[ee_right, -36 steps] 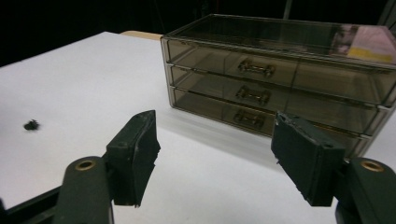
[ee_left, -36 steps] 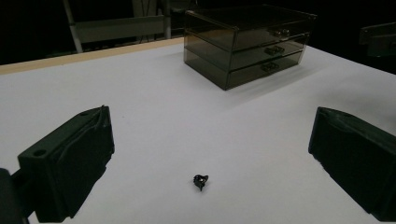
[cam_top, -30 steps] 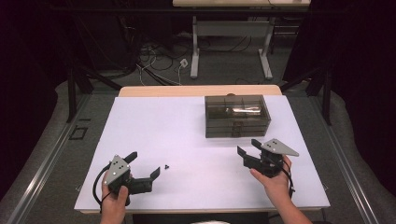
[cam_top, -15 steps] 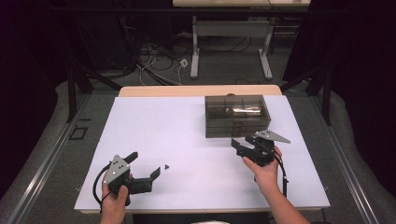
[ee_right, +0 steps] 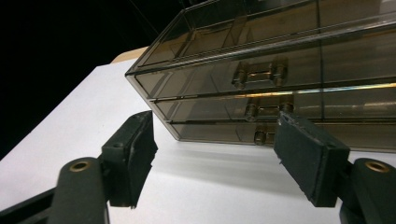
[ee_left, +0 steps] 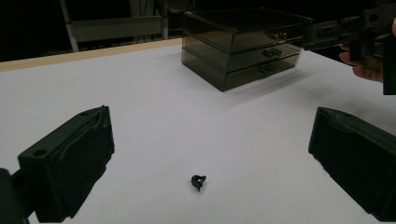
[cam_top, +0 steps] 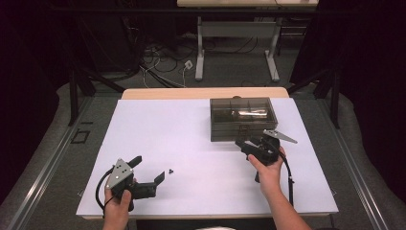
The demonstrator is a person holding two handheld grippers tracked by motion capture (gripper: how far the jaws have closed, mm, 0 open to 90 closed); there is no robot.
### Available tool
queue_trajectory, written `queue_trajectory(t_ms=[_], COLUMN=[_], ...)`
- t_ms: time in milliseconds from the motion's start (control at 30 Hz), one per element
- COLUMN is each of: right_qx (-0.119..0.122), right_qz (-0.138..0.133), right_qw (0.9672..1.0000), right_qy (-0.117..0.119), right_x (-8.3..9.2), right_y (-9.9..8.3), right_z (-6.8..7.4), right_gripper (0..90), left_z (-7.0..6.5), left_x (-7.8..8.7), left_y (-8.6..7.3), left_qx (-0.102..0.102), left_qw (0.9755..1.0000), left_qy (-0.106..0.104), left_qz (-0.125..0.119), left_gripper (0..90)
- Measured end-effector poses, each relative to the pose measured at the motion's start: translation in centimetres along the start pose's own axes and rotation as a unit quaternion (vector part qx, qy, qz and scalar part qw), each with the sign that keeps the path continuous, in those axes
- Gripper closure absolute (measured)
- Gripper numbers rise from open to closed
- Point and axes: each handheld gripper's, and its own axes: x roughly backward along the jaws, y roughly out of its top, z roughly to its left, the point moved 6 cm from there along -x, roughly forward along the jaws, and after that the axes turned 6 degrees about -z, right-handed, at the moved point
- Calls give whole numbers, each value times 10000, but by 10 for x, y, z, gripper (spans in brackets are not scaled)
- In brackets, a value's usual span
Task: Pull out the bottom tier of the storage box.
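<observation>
Item: smoked drawer box (cam_top: 242,117), right of centre frame. Right gripper (cam_top: 245,143) fingers just opening, empty; should square onto the bottom handle (ee_right: 264,135). Left gripper (cam_top: 148,172) gaping, empty.

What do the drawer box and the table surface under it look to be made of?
Drawer box: likely smoke-tinted clear plastic, glossy; its inner dividers and handles show through the walls. Table: matte white top, perhaps laminate or a sheet, with a pale wood-coloured far edge.

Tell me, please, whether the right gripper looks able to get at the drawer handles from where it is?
Probably yes. The right gripper is open and faces the drawer box front, with bare table between its fingers and the handles.
</observation>
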Motion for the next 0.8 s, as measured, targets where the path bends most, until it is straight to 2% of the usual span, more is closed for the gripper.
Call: queue_trajectory(t_ms=[33, 133, 433, 500, 533, 567, 600, 633, 800], right_qx=[-77, -87, -291, -408, -418, -537, -537, -700, -876], right_qz=[22, 35, 316, 447, 367, 428, 428, 479, 620], right_qw=[10000, 10000, 9990, 9981, 9984, 9976, 9976, 9964, 9942], right_qy=[9, -6, -80, -94, -106, -101, -101, -55, -62], right_x=[-1, -4, -12, -13, -16, -16, -16, -19, -24], right_y=[0, -1, -5, -6, -6, -6, -6, -7, -9], right_z=[-1, -3, -5, -5, -6, -5, -5, -6, -9], right_gripper=[288, 290, 280, 272, 272, 268, 268, 254, 279], left_z=[0, -1, -1, -1, -1, -1, -1, -1, -1], left_x=[0, -1, -2, -2, -2, -2, -2, -2, -2], left_y=[0, 0, 0, -1, -1, -1, -1, -1, -1], left_qx=[5, -4, -9, -3, -3, -5, -5, -4, -2], left_qw=[10000, 10000, 10000, 10000, 10000, 10000, 10000, 10000, 9999], left_qy=[-1, -8, -45, -52, -52, -59, -59, -68, -93], left_qz=[1, 12, 19, 27, 27, 30, 30, 37, 46], left_gripper=[4, 4, 4, 4, 4, 4, 4, 4, 4])
